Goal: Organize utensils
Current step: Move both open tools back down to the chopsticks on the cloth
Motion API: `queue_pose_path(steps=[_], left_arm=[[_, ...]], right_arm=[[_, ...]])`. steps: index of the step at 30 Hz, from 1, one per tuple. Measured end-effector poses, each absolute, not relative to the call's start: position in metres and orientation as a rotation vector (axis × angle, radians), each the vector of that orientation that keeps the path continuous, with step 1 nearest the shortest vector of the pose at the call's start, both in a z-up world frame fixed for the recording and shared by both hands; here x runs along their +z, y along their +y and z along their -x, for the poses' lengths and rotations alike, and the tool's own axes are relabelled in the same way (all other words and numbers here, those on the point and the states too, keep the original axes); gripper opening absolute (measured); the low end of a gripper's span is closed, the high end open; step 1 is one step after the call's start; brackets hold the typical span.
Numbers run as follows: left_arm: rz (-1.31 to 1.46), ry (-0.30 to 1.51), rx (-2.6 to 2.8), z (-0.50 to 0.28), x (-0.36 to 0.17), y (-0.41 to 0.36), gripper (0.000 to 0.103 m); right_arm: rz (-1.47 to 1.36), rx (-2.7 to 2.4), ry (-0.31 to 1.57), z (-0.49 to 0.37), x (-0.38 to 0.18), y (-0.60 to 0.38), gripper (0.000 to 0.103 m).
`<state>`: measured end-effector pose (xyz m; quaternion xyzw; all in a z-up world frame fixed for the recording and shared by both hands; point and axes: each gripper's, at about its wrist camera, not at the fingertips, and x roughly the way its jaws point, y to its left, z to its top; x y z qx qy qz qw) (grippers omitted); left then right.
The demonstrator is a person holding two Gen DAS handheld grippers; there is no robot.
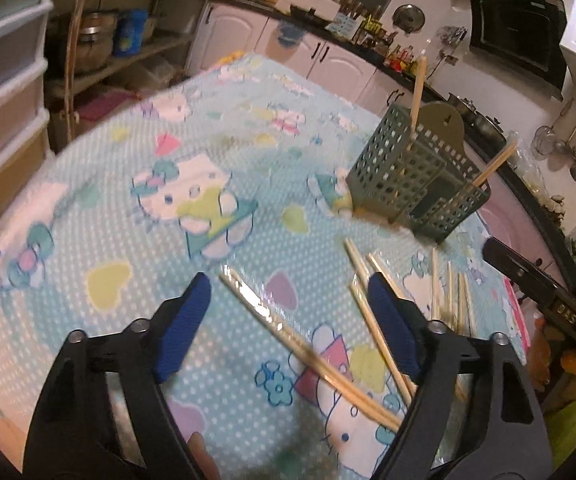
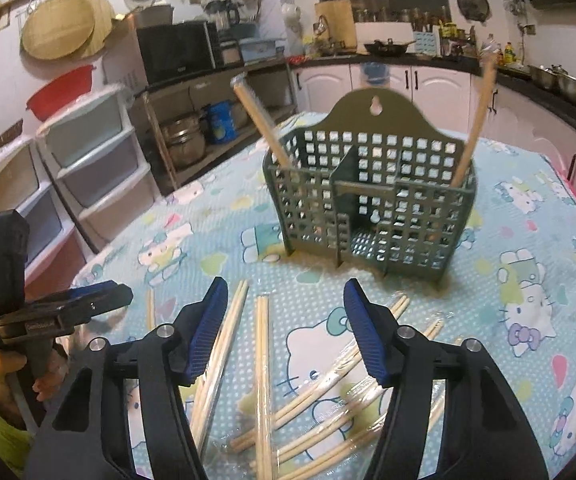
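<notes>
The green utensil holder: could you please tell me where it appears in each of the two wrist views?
Left wrist view: the green utensil holder stands right of centre, beyond the loose chopsticks, seen corner-on.
Right wrist view: the holder stands at centre, front-on, past the chopsticks.
Shared landmark: the cartoon-cat tablecloth, plus a chopstick leaning out of the holder.

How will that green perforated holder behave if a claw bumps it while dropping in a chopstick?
The holder looks like thin, hollow plastic, so it is probably light and may slide on the glossy table cover. Its tall back panel and the chopsticks leaning outward in its end compartments suggest it could tip if pushed high; a low nudge would more likely shift it.
</notes>
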<state>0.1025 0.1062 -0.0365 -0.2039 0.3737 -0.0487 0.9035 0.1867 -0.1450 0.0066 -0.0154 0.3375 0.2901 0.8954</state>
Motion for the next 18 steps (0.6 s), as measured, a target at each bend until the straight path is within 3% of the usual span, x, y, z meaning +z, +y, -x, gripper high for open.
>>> queue_pose_path(steps=[8, 18], left_arm=[[0.501, 0.846, -0.13, -0.108, -0.06, 0.111, 0.047], [0.553, 0.855, -0.109, -0.131, -0.068, 0.123, 0.044]], right_arm=[[0.081, 0.621, 0.769, -0.199, -0.011, -0.126, 0.041], [0.148, 0.646, 0.873, -0.221, -0.035, -0.106, 0.03]])
